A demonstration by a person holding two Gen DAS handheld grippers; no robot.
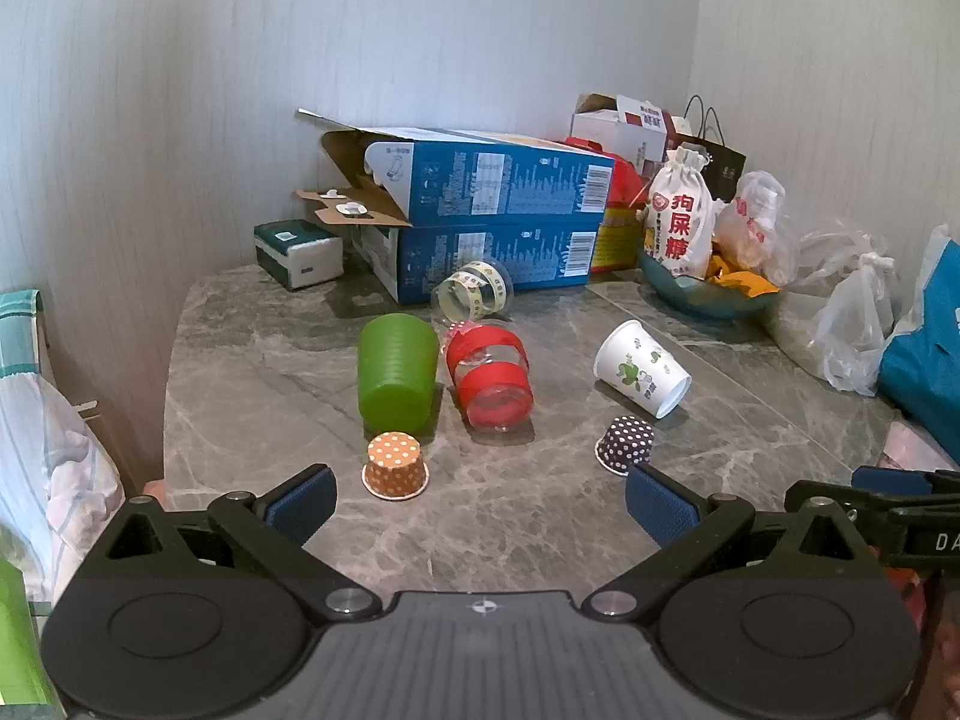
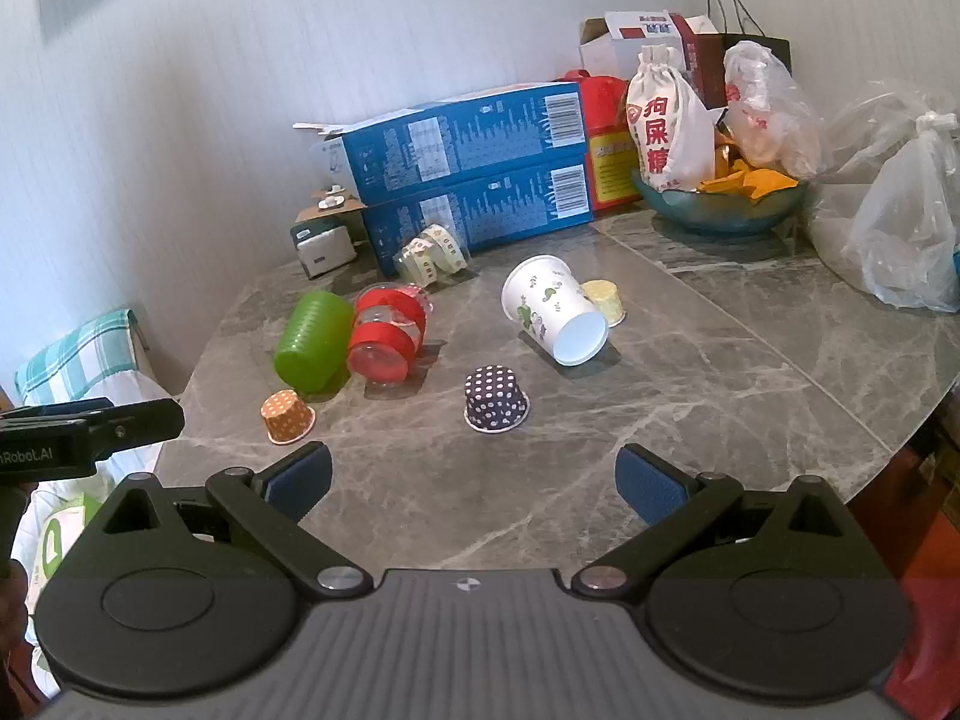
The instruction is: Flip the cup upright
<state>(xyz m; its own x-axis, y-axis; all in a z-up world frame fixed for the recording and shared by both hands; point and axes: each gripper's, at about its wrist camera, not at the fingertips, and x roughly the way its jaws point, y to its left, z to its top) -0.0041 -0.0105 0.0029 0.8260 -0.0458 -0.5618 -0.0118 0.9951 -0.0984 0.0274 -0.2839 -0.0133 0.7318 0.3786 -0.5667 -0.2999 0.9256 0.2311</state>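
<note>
My left gripper [image 1: 480,498] and right gripper [image 2: 474,480] hang wide apart, holding nothing, over bare grey marble tabletop [image 2: 690,396] near its front edge. The white leaf-printed paper cup [image 2: 555,312] lies sideways mid-table; the white drawstring pouch [image 2: 660,120] reads "狗屎糖".

Both the left tongs [image 1: 480,498] and the right tongs [image 2: 474,483] hover side by side, level, jaws spread wide and holding nothing.
</note>
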